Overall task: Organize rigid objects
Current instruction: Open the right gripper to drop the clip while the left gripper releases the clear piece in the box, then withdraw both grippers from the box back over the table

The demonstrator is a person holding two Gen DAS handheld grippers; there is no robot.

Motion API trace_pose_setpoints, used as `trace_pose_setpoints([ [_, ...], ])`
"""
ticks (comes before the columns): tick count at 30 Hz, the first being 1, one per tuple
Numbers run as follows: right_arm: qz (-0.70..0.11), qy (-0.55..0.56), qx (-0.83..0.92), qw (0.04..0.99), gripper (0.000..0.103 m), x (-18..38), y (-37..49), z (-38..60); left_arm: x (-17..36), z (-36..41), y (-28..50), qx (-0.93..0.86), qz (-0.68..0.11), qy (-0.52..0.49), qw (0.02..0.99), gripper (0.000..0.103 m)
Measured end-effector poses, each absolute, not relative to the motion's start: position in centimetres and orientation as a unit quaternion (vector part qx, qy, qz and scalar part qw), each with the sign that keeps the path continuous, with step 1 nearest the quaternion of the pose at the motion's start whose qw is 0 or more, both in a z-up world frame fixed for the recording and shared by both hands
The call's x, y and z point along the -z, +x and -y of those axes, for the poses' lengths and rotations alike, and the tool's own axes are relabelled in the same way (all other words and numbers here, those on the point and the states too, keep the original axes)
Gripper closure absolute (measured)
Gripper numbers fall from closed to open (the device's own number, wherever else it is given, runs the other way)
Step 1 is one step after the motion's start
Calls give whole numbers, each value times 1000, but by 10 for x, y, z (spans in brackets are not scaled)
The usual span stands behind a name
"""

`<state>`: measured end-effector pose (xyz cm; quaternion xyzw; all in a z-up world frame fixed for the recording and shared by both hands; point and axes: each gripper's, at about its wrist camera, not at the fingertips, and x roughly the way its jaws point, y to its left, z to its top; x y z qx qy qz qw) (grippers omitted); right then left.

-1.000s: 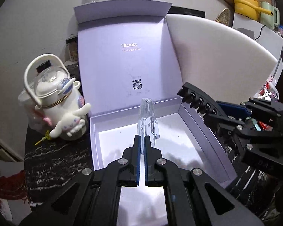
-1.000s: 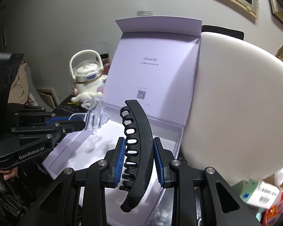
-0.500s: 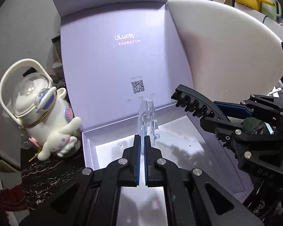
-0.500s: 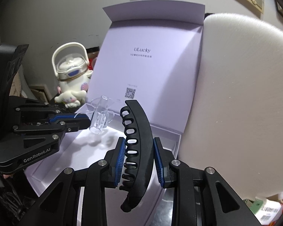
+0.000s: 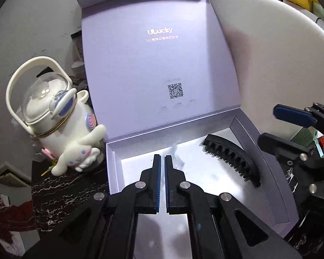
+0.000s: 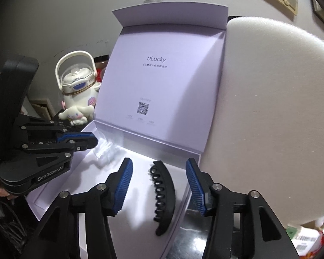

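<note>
An open lilac gift box (image 5: 244, 129) (image 6: 196, 157) stands with its lid upright. A black hair claw (image 5: 232, 158) (image 6: 164, 196) lies in the box at its right side. My right gripper (image 6: 159, 185) is open above it, jaws wide on either side, not touching. A clear plastic clip (image 5: 176, 155) (image 6: 104, 152), blurred, lies or falls on the box floor just ahead of my left gripper (image 5: 162, 157). The left jaws stand almost together with a thin gap and nothing between them.
A white cartoon kettle (image 5: 54, 112) (image 6: 78, 92) stands left of the box on the dark marble top (image 5: 54, 190). A large white foam board (image 5: 270, 60) (image 6: 270, 108) leans behind the box at right. Packets (image 6: 302, 237) lie at far right.
My right gripper opened and the black hair claw dropped into the box. The clear clip left my left gripper and now lies blurred on the box floor. Both grippers moved closer to the box.
</note>
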<state>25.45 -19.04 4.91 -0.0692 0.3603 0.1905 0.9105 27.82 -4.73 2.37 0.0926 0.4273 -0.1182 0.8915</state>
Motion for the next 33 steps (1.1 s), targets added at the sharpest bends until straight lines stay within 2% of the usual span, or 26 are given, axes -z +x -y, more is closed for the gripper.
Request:
trace_pose_setpoints([
  [7, -353, -67, -182, 915, 44, -61, 244, 195, -38, 42, 271, 112, -421, 89, 896, 100],
  [19, -336, -67, -175, 923, 43, -81, 220, 202, -62, 33, 247, 102, -406, 82, 905, 100],
  [33, -306, -68, -175, 933, 36, -111, 175, 207, -96, 28, 202, 94, -374, 73, 920, 100],
])
